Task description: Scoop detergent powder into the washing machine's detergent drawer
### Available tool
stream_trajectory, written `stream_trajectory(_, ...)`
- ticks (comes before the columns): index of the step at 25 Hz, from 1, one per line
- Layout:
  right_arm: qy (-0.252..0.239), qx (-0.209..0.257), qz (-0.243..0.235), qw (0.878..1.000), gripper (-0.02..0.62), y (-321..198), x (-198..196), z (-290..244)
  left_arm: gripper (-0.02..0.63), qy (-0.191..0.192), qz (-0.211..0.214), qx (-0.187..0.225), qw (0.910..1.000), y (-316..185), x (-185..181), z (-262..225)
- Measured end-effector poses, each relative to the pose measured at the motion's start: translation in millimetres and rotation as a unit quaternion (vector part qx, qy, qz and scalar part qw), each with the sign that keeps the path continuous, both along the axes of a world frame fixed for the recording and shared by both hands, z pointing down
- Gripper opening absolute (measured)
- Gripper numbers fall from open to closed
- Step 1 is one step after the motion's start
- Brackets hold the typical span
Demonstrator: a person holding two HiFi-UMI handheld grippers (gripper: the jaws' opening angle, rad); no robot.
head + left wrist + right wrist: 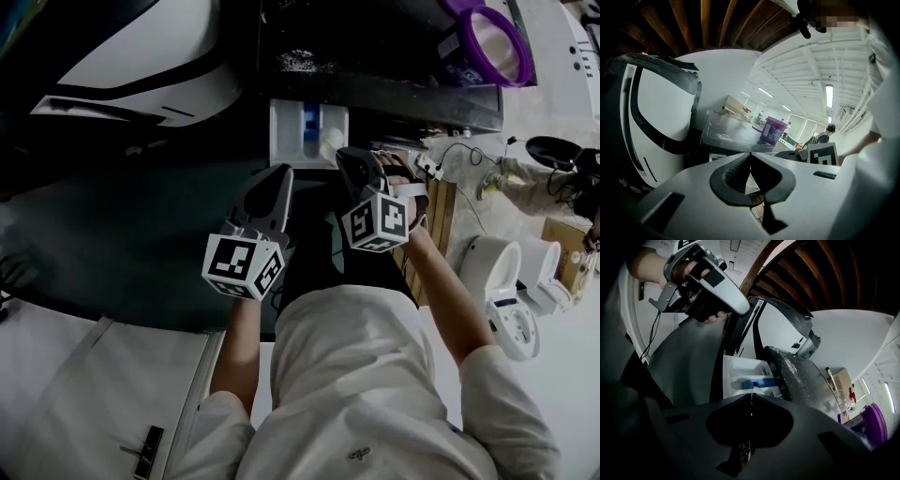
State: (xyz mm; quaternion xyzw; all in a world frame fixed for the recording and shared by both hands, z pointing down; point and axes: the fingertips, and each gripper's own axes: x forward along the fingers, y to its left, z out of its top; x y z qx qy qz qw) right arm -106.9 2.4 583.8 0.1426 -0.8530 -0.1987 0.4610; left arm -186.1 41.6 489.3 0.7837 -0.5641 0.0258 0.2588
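At left, left gripper hangs just short of the drawer, jaws pressed together and empty, likely kept clear. Right gripper points at the pulled-out drawer, jaws closed (whether on a scoop handle, I cannot tell).

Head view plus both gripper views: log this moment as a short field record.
detergent drawer: pulled open, white with a blue insert
purple tub: on the machine top, right of the drawer
left claw: shut, empty, short of the drawer
right claw: shut on a thin white piece, apparently the scoop, at the drawer
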Motion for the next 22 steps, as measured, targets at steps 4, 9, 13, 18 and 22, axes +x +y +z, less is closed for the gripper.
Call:
stream_trajectory(4,0.009,0.011,-0.007,1.000,0.008,0,1,1,0.018,-0.001,-0.001,-0.001,1.0000,-1,0,0)
stream_trajectory(9,0.008,0.015,-0.007,1.000,0.009,-1,1,-1,0.018,-0.003,-0.002,0.000,1.0000,0,-1,-1)
stream_trajectory(13,0.006,0.017,-0.007,1.000,0.008,-1,1,-3,0.018,-0.003,-0.002,0.001,1.0000,1,0,-2)
stream_trajectory(18,0.000,0.022,-0.007,1.000,0.009,-1,1,-9,0.018,-0.009,-0.001,0.004,1.0000,1,2,-5)
stream_trajectory(22,-0.011,0.022,-0.001,1.000,0.009,0,2,-16,0.018,-0.012,-0.002,0.008,0.9999,2,3,-9)
